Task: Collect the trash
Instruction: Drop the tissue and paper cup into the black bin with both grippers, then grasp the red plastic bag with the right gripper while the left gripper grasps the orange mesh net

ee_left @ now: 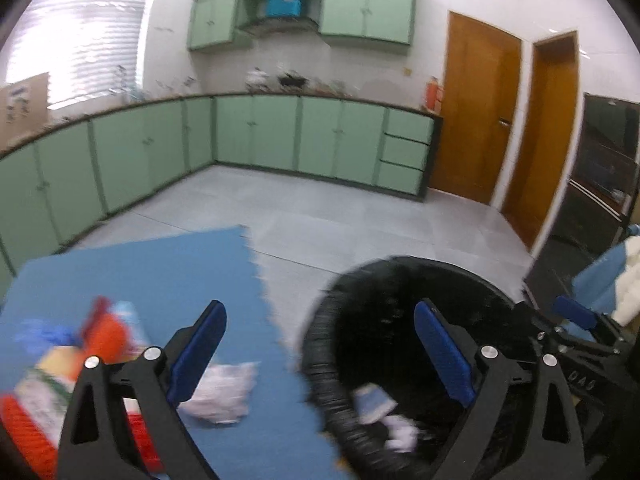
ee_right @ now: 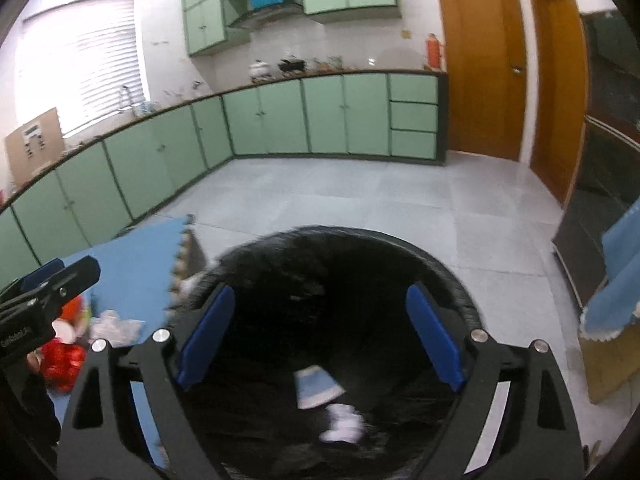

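Observation:
A black trash bin (ee_left: 344, 360) lined with a black bag stands on the floor beside a blue foam mat (ee_left: 160, 280). Inside it lie a blue-white packet (ee_right: 316, 386) and crumpled white paper (ee_right: 342, 424). My right gripper (ee_right: 320, 340) is open and empty above the bin's (ee_right: 440, 256) mouth. My left gripper (ee_left: 320, 352) is open and empty, straddling the mat's edge and the bin's rim. On the mat lie crumpled white paper (ee_left: 224, 392), an orange-red wrapper (ee_left: 106, 336), a blue scrap (ee_left: 44, 334) and a red-white package (ee_left: 36, 408).
Green cabinets (ee_right: 280, 120) run along the left and far walls. Wooden doors (ee_right: 480, 64) stand at the right. A dark cabinet (ee_left: 600, 184) and blue cloth (ee_right: 616, 280) are at the far right. Grey tiled floor (ee_right: 360, 196) lies beyond the bin.

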Demonstrator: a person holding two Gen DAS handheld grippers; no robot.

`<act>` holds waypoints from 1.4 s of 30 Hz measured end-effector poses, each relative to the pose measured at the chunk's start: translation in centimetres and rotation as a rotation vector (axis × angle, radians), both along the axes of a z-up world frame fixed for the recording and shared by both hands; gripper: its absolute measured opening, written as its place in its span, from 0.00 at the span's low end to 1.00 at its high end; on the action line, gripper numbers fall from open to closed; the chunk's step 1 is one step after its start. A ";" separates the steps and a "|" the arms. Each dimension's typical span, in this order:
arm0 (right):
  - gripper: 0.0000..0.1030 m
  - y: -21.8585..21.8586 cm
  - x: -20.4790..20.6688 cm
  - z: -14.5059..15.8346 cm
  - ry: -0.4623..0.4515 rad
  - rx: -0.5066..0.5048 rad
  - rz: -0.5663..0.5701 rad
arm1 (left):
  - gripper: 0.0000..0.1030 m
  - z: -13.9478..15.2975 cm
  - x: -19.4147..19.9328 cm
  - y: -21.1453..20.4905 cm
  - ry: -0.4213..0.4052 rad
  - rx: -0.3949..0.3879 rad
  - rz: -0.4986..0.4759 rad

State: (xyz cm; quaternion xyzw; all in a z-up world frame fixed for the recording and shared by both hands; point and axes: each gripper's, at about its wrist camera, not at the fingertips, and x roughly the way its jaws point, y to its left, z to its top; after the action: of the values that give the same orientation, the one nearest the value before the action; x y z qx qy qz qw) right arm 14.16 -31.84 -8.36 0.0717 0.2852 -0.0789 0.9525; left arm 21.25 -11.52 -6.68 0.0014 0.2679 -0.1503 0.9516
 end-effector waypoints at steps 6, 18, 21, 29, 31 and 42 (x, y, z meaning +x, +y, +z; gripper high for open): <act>0.84 8.1 -0.2 0.5 -0.046 0.009 0.136 | 0.90 0.7 -3.8 8.5 -0.065 0.051 0.188; 0.80 22.7 0.1 -2.4 0.002 -0.007 0.431 | 0.90 -3.9 -8.5 20.8 0.019 0.142 0.472; 0.78 24.6 0.1 -3.2 0.027 -0.008 0.467 | 0.90 -5.0 -8.6 22.3 0.051 0.146 0.513; 0.73 27.0 0.9 -4.9 0.086 -0.031 0.518 | 0.90 -6.9 -8.4 23.8 0.102 0.159 0.558; 0.72 27.5 1.2 -5.4 0.101 -0.040 0.520 | 0.90 -7.3 -8.1 24.1 0.113 0.158 0.566; 0.51 28.8 2.3 -7.1 0.181 -0.045 0.555 | 0.90 -9.6 -6.6 25.3 0.199 0.128 0.583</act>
State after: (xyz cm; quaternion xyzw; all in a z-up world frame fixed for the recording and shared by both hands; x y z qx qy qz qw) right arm 16.46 -3.01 -15.43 -0.0376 0.3758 0.1723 0.9097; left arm 14.69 13.78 -16.32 -0.0305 0.3578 0.1468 0.9217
